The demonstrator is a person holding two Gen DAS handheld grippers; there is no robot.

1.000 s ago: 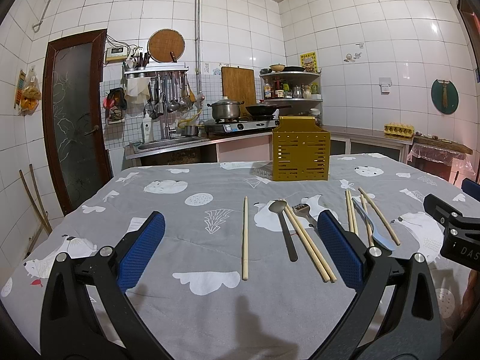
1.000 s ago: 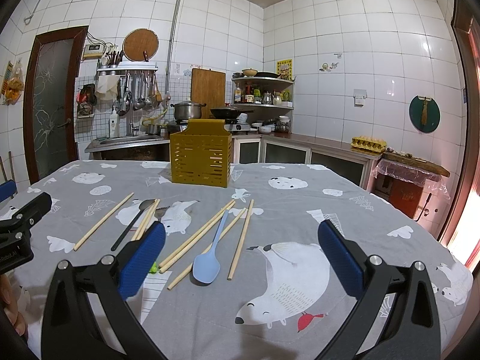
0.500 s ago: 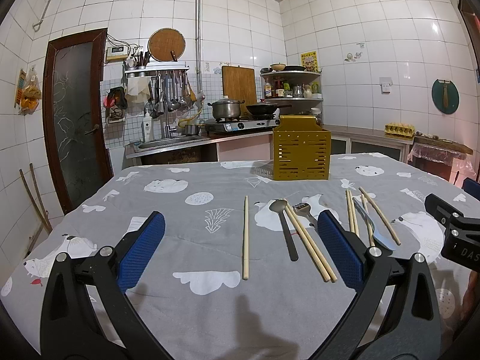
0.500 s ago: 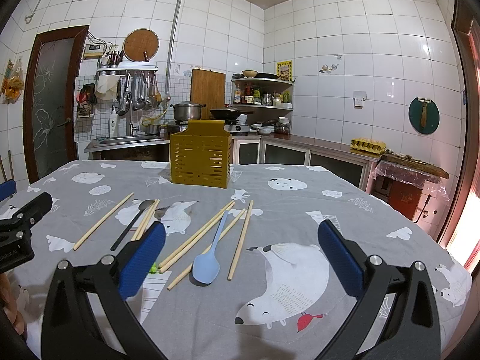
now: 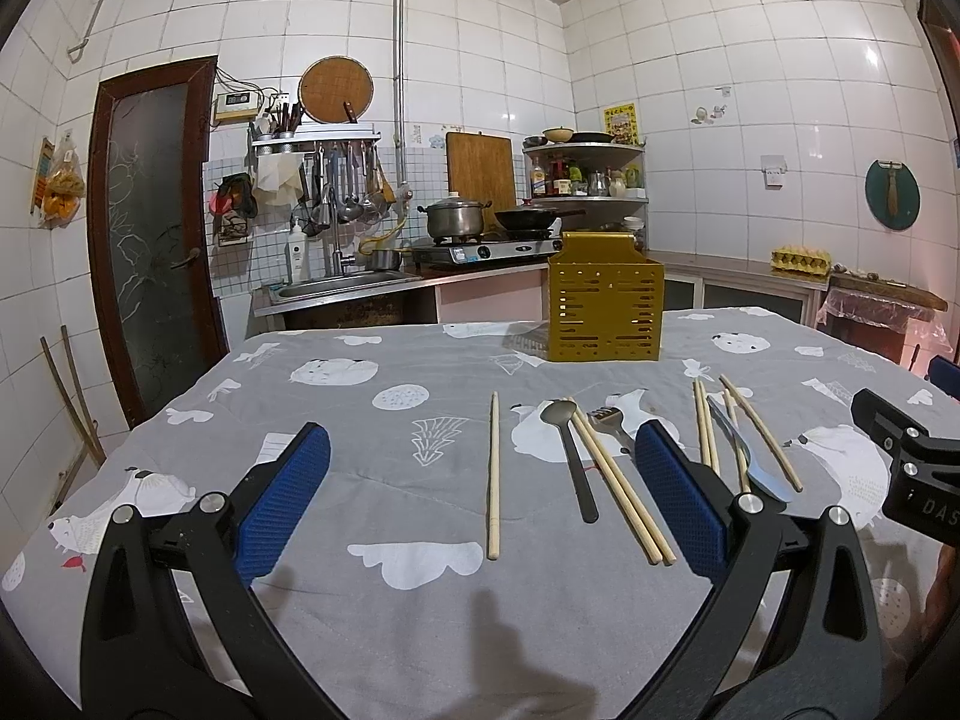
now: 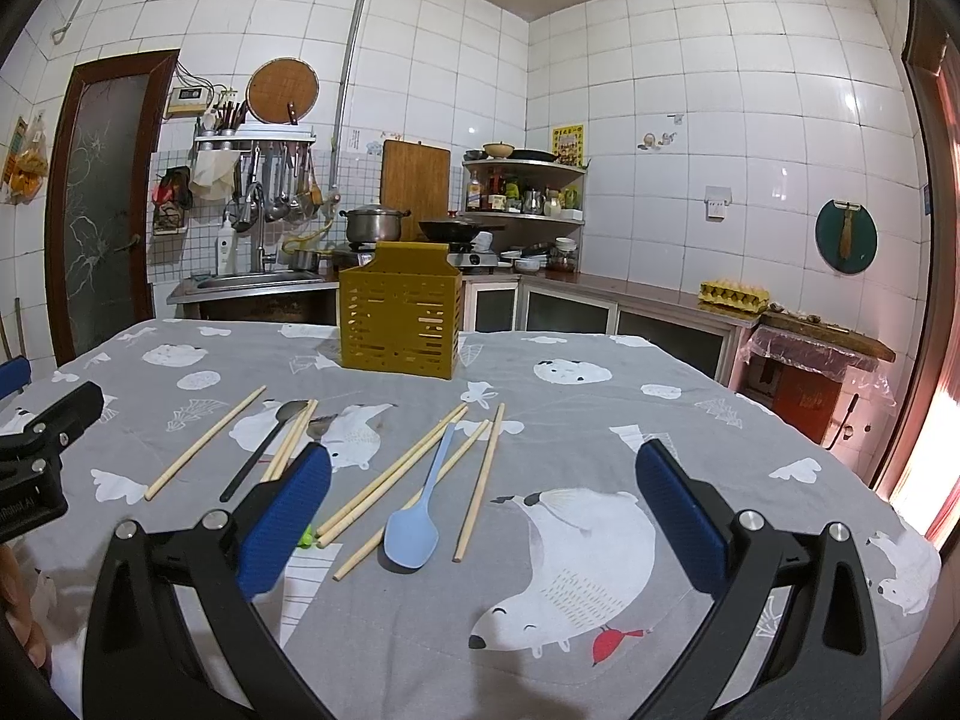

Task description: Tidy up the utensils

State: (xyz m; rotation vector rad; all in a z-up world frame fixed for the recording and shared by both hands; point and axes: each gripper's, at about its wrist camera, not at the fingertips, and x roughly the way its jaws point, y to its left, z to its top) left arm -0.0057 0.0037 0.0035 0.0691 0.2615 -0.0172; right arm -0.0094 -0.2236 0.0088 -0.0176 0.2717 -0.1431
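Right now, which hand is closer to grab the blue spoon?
Right, probably. The blue spoon lies just ahead of the open right hand-held gripper, between its fingers. In the left wrist view it sits outside the left hand-held gripper, beyond its right finger, beside chopsticks.

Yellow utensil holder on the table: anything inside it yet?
Nothing rises above the rim of the yellow utensil holder, and its slots show nothing. Its walls hide the bottom. Chopsticks and blue spoon lie on the tablecloth.

Bright, even indoor light, wall-tile glare, soft tabletop shadows, sharp focus, heavy fisheye edge bending.
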